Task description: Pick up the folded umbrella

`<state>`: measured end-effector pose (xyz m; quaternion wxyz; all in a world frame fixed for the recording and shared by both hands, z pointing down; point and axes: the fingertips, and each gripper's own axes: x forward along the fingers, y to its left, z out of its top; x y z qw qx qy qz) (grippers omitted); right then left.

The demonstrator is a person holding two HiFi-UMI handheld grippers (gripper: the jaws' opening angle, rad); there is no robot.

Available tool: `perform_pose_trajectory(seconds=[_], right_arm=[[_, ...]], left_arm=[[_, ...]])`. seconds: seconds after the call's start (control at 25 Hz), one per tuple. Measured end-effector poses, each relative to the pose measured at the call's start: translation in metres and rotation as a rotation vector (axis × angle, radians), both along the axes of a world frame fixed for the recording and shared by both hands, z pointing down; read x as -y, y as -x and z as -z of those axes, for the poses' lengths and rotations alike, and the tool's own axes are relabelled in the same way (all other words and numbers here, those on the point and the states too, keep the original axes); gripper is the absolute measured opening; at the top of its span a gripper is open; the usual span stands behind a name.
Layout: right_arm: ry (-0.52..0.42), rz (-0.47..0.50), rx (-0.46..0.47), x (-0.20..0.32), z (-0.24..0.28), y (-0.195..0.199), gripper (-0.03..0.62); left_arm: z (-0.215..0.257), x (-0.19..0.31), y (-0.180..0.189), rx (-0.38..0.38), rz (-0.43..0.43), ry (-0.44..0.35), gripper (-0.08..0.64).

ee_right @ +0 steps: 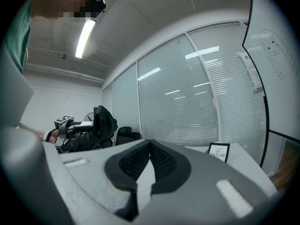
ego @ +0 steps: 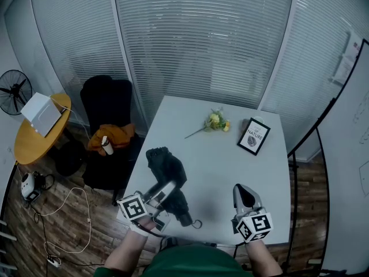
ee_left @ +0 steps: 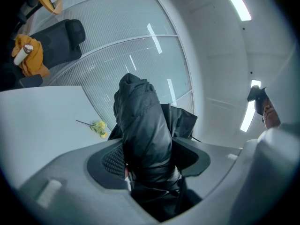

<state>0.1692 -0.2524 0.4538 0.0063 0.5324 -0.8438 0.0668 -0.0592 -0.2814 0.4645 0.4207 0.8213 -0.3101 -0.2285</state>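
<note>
The folded black umbrella (ego: 167, 165) is clamped between the jaws of my left gripper (ego: 164, 192) near its handle end. Its bundled fabric points away over the white table (ego: 230, 172). In the left gripper view the umbrella (ee_left: 143, 125) fills the gap between the two pads (ee_left: 110, 162) of the left gripper (ee_left: 147, 162). A thin strap loop (ego: 196, 224) hangs at the handle end. In the right gripper view the umbrella (ee_right: 101, 121) appears raised off the table at the left. My right gripper (ego: 243, 194) is at the table's near right, shut with nothing in it, its pads meeting (ee_right: 150, 146).
Yellow flowers (ego: 216, 122) and a small framed print (ego: 253, 136) lie at the table's far side. A black chair (ego: 106, 105) with an orange cloth stands left of the table. Further left are a round wooden table (ego: 29, 143) and a fan (ego: 14, 91).
</note>
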Motion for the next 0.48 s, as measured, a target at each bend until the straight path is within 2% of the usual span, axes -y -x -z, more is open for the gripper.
perform_pose_trajectory(seconds=[0.08, 0.2, 0.48], right_arm=[[0.001, -0.002, 0.001, -0.001, -0.001, 0.000, 0.003], [0.003, 0.000, -0.002, -0.001, -0.002, 0.000, 0.003], [0.007, 0.004, -0.006, -0.005, -0.004, 0.004, 0.003]], left_arm=[[-0.003, -0.002, -0.001, -0.027, 0.003, 0.031, 0.290], [-0.002, -0.002, -0.001, -0.020, 0.001, 0.018, 0.290], [-0.014, -0.008, 0.004, -0.044, 0.012, 0.065, 0.290]])
